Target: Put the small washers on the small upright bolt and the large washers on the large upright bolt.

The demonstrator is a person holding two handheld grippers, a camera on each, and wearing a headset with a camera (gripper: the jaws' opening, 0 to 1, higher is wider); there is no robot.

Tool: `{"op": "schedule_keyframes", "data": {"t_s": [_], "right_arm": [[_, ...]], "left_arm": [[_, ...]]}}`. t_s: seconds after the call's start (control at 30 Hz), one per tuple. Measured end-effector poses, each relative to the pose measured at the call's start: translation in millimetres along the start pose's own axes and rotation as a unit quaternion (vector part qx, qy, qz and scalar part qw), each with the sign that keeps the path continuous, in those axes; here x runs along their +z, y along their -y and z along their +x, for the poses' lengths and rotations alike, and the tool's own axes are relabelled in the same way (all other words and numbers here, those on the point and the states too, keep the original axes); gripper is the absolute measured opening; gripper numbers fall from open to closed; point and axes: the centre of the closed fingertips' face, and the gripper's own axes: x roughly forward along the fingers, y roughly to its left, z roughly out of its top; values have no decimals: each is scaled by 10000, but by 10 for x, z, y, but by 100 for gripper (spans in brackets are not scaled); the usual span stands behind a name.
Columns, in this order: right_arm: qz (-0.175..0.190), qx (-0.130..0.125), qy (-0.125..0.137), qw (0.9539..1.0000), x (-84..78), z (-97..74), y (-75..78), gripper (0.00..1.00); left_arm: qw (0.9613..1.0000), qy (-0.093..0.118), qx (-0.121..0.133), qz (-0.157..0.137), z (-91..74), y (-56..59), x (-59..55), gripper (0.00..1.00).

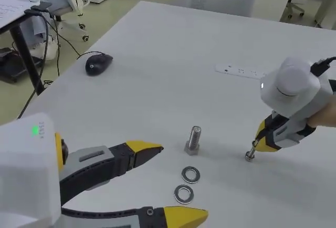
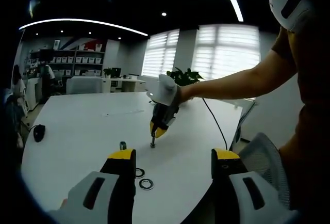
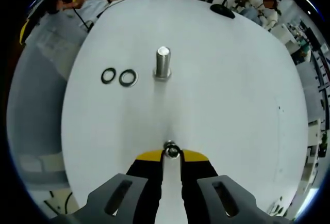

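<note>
1. The left gripper (image 2: pixel 174 154) rises from the bottom centre of the frame, its yellow-tipped jaws spread wide.
2. Two washers (image 2: pixel 147 184) lie flat on the white table (image 2: pixel 77 126), just beside the left jaw tip.
3. The large bolt (image 2: pixel 122 145) stands upright just above them.
4. At frame centre, the right gripper (image 2: pixel 154 132) points down, tips meeting the small bolt (image 2: pixel 153 143).

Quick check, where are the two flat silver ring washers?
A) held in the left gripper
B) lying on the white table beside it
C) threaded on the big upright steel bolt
B: both silver washers lie flat on the white table beside the big upright steel bolt.
</note>
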Motion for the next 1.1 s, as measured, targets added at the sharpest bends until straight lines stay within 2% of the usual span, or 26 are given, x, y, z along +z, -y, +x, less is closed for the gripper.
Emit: {"op": "schedule_keyframes", "data": {"t_s": [0.3, 0.7, 0.9, 1.1], "right_arm": [[53, 44, 21, 10000, -44, 156, -17, 13], [15, 96, -29, 9999, -95, 267, -42, 13], [62, 81, 27, 9999, -110, 261, -46, 17], [160, 8, 60, 9999, -182, 168, -55, 17]], "left_arm": [[10000, -23, 26, -20, -6, -22, -13, 58], [10000, -44, 50, -45, 1, -50, -31, 58], [10000, -58, 62, -44, 6, -56, -38, 58], [10000, -53, 67, -15, 5, -64, -20, 58]]}}
